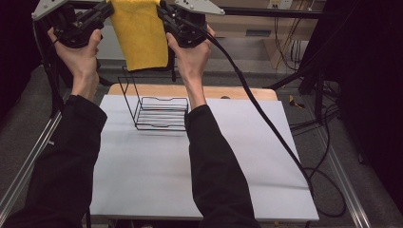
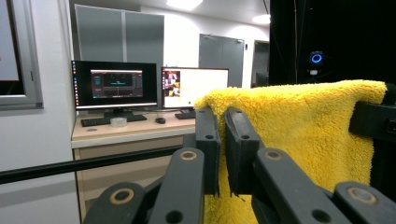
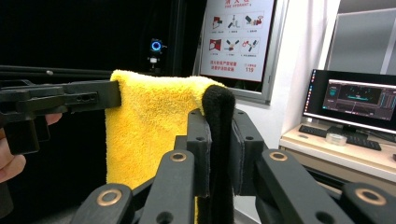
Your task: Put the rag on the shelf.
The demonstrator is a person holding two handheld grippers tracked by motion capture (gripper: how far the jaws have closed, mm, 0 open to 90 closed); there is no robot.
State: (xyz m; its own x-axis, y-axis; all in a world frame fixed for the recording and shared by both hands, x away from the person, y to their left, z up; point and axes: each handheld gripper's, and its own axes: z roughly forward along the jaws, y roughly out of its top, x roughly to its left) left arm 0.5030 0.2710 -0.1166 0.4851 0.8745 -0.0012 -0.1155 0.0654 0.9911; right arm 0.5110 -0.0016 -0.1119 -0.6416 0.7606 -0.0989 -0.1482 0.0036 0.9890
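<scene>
A white table [image 1: 142,166] is lying below both grippers, a wire rack [image 1: 159,114] on it; left gripper [image 1: 105,10] and right gripper [image 1: 164,13] are each clamping the yellow towel [image 1: 141,33] between them; a poster [image 3: 238,37] beyond is reading "119".

Yellow fluffy towel [image 1: 141,33], hanging raised above wire rack [image 1: 159,111]

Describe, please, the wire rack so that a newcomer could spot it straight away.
Start at the white table and go to its far edge, between the person's forearms. There stands the wire rack, below the yellow towel. It is the one thing resting on the table: thin black wire.
</scene>
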